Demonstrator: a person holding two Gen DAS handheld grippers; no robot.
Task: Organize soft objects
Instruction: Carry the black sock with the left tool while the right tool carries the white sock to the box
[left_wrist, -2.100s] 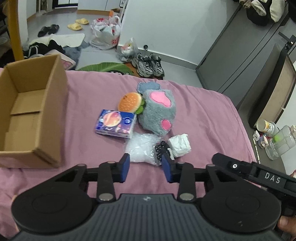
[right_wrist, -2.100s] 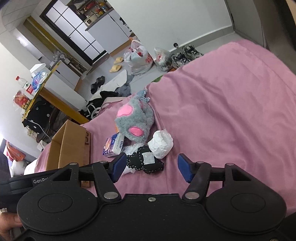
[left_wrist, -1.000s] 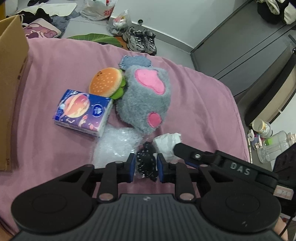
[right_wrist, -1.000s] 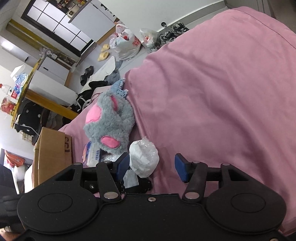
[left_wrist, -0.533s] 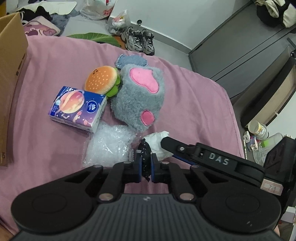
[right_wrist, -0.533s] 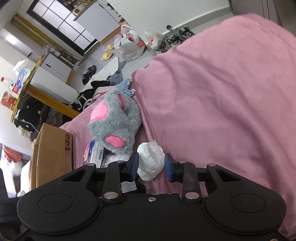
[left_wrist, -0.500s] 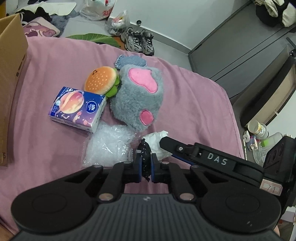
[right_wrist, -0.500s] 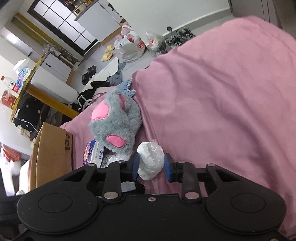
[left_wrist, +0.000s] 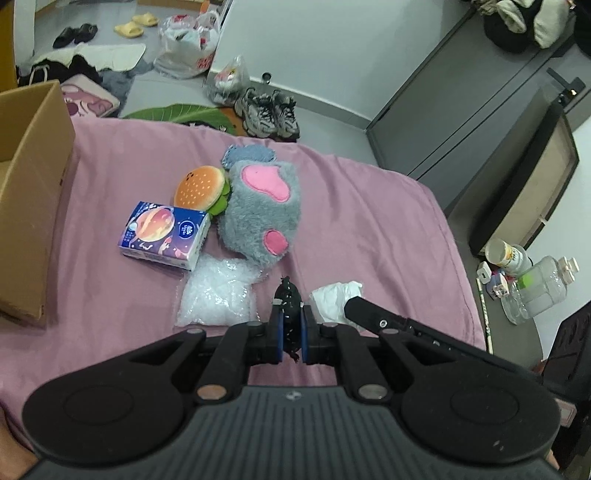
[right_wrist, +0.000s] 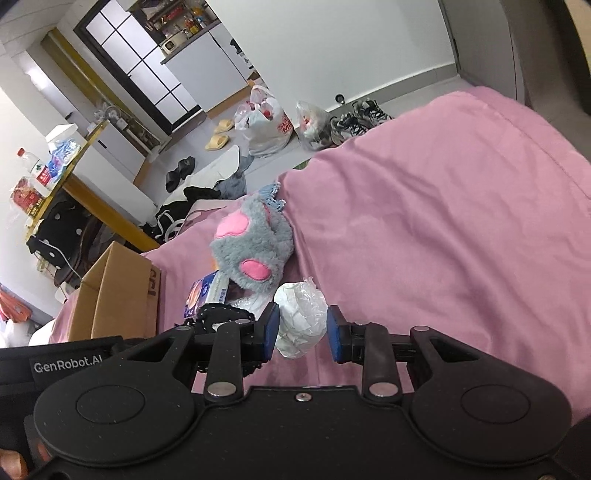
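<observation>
The left hand-held gripper (left_wrist: 291, 334), low in the middle of the left wrist view, is clenched on a small black fabric piece (left_wrist: 287, 295) with pale stitching at its edge. The piece stands up thin between the blue pads, its top poking above them. It looks light, limp and easily crushed, so the pinch across its flat middle should hold. Only a narrow strip is caught, though, and it may slip if swung.

The right hand-held gripper (right_wrist: 302, 334), at lower centre of the right wrist view, grasps a white crumpled bundle (right_wrist: 300, 319) that looks like thin plastic or tissue. Its jaws have just been closing, and both pads now press into the wad's sides. The bundle appears featherlight and springy. It gives under the pads, so a hold through its thickest part is the safer one.

Beyond the fingertips, on the pink bed sheet (left_wrist: 369, 221), lie a clear bubble-wrap bag (left_wrist: 216, 295), a blue tissue pack (left_wrist: 164, 234), a plush burger (left_wrist: 201, 186) and a grey paw-shaped plush (left_wrist: 264, 210) with pink pads. The burger and the paw touch. All look soft and light; the paw is bulky and would need a grip on an edge or fold.

An open cardboard box (left_wrist: 35, 177) stands at the left edge of the left wrist view, probably where these go.
</observation>
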